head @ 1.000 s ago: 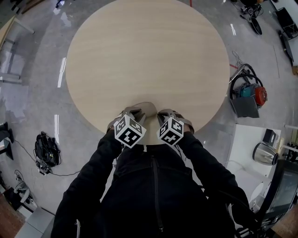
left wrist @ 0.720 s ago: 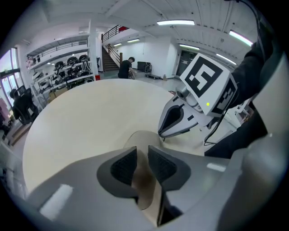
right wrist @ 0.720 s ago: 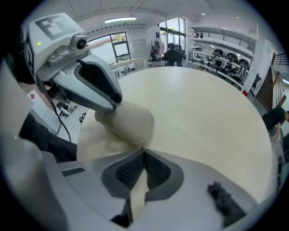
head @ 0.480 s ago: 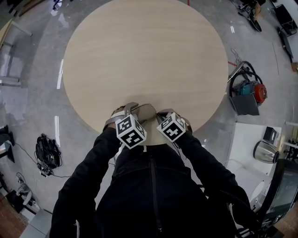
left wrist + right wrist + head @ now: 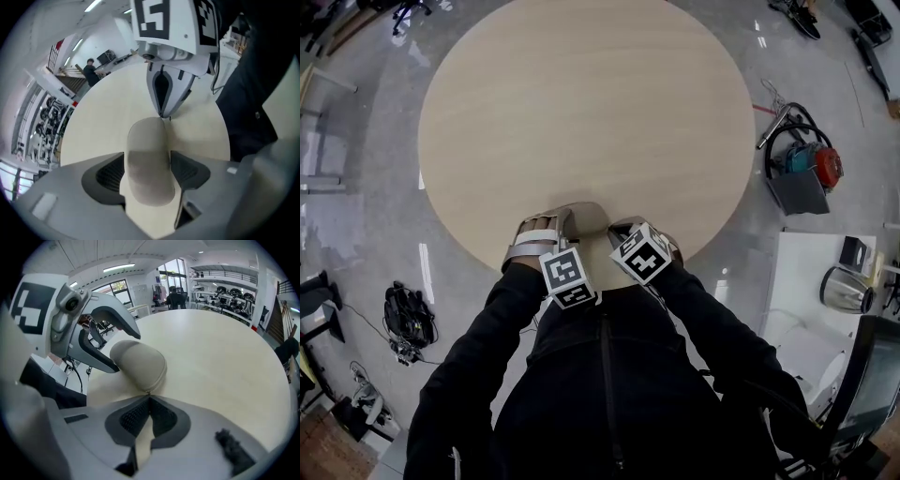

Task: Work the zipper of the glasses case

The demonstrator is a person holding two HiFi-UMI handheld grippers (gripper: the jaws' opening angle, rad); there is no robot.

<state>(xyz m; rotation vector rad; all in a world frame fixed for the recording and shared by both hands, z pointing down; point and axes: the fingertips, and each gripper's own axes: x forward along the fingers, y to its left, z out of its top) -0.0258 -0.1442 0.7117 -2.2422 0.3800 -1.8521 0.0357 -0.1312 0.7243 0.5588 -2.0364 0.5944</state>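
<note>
Readying the zipper stroke on the glasses case [image 5: 586,220] – it lies at the near edge of the surface [image 5: 581,94]
Right gripper [image 5: 149,401] fingers are pinched on the zipper pull [image 5: 149,392]; left gripper [image 5: 147,164] fingers, just opening, straddle the shut case – contents unseen. Next, I'd guess: steady it, draw the pull along

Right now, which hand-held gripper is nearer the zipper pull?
Right hand-held gripper, shut on the zipper pull. Left hand-held gripper, jaws just opened, straddles the glasses case.
</note>
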